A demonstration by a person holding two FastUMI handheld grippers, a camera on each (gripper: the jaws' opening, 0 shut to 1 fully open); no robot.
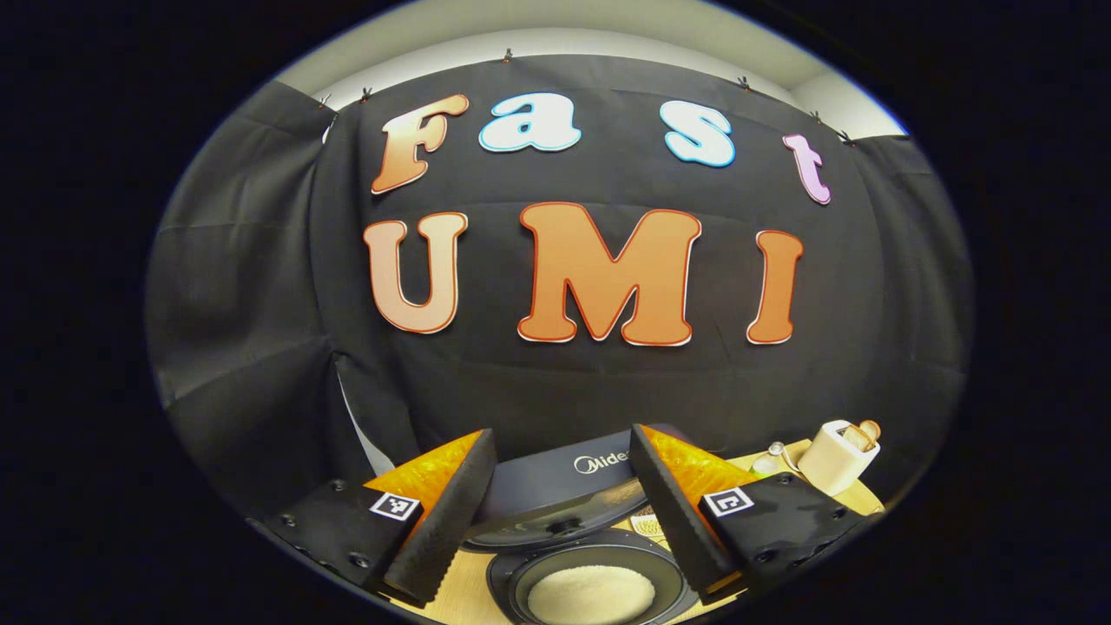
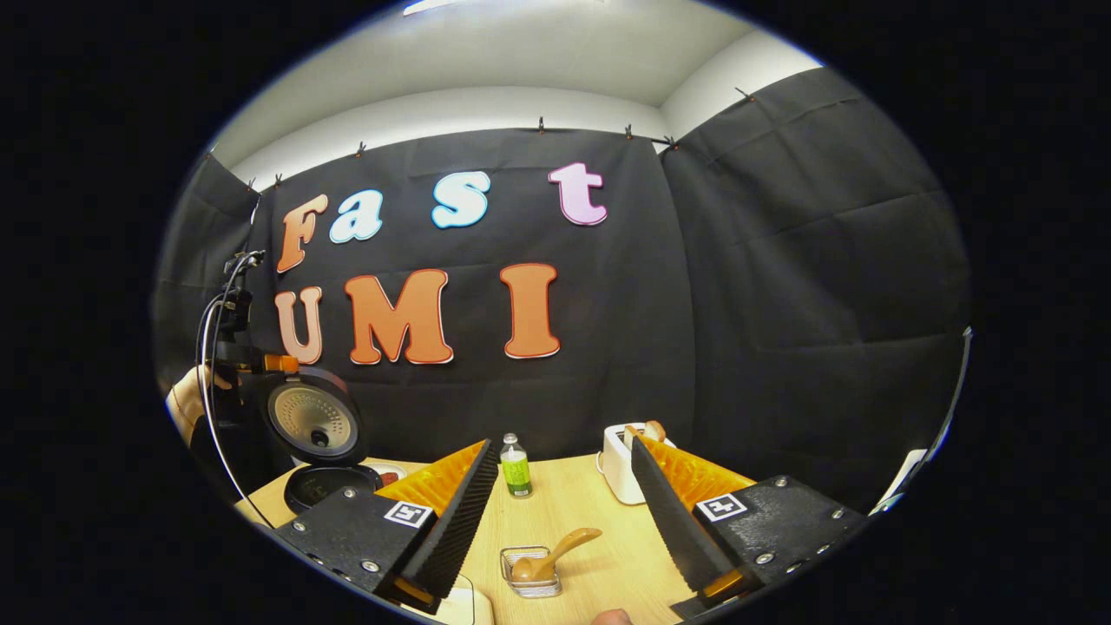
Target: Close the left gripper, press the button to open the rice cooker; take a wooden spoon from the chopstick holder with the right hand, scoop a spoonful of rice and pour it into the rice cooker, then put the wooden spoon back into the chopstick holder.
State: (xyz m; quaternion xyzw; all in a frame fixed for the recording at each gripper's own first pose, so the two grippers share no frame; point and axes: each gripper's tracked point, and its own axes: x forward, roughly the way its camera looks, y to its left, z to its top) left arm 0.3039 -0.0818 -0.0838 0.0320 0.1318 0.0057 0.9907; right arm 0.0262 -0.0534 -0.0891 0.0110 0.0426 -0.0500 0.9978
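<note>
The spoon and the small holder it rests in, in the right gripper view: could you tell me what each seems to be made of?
The spoon looks like wood: warm tan, matte, smoothly carved. The holder seems clear glass or acrylic with a metal frame, since the table shows through its walls; which of the two is unclear.

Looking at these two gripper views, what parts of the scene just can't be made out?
- Rice cooker body, left gripper view: cut off by the lower edge.
- Wooden spoon bowl, right gripper view: behind the holder wire.
- Bottle, right gripper view: label too small.
- Toaster, right gripper view: partly behind a finger.
</note>
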